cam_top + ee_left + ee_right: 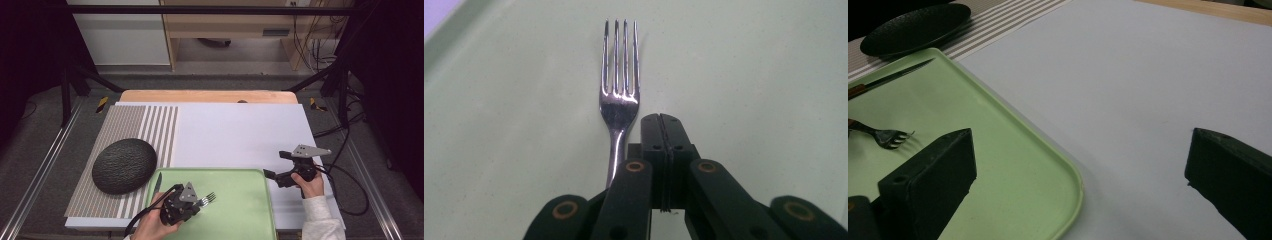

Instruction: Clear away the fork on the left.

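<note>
1. The left gripper [660, 120] is hovering over the green tray [240, 210] with its jaws pressed fully together, clamping nothing.
2. One fork [619, 95] is lying on the tray floor just beside those closed jaws, tines pointing away from the gripper; whether the jaw tips are brushing its neck cannot be told.
3. The right gripper [1078, 165] is hanging just off the tray's right edge, above the white mat [240, 135], jaws spread wide and gripping nothing.
4. One knife [157, 183] is resting along the tray's far-left edge.
5. One dark round plate [124, 165] is sitting left of the tray on one striped placemat [145, 125].
6. Counted: two grippers, one fork, one knife, one plate, one tray.
</note>
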`<state>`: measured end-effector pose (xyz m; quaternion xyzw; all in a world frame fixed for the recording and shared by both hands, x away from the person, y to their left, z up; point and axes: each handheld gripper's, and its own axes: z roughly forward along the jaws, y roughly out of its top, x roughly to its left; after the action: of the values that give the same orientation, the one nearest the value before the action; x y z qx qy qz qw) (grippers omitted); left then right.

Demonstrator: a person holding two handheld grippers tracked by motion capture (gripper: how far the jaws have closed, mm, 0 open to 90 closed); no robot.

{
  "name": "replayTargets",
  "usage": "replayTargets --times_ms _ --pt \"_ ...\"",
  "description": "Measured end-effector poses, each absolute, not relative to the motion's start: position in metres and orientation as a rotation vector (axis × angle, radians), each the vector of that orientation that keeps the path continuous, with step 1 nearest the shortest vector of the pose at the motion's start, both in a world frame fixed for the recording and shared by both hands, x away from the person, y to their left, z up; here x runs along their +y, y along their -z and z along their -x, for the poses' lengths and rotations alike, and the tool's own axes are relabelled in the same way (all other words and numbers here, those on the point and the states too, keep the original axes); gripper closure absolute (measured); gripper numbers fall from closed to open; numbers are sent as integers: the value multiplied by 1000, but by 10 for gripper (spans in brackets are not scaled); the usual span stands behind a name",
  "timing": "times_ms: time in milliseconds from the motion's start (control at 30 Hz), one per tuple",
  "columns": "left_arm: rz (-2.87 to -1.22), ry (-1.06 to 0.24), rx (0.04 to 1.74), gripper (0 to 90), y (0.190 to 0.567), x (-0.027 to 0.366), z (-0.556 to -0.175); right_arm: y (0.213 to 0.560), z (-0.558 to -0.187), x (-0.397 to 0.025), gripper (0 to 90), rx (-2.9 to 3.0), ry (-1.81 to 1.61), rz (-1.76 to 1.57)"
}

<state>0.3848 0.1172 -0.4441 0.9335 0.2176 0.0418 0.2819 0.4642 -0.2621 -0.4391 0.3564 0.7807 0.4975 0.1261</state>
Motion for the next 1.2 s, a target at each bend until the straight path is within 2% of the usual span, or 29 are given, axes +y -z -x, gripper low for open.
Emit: replayTargets --times_ms 1200 --pt "-2551 -230 588 899 452 123 -393 439 -464 -263 5 2270 -1449 -1036"
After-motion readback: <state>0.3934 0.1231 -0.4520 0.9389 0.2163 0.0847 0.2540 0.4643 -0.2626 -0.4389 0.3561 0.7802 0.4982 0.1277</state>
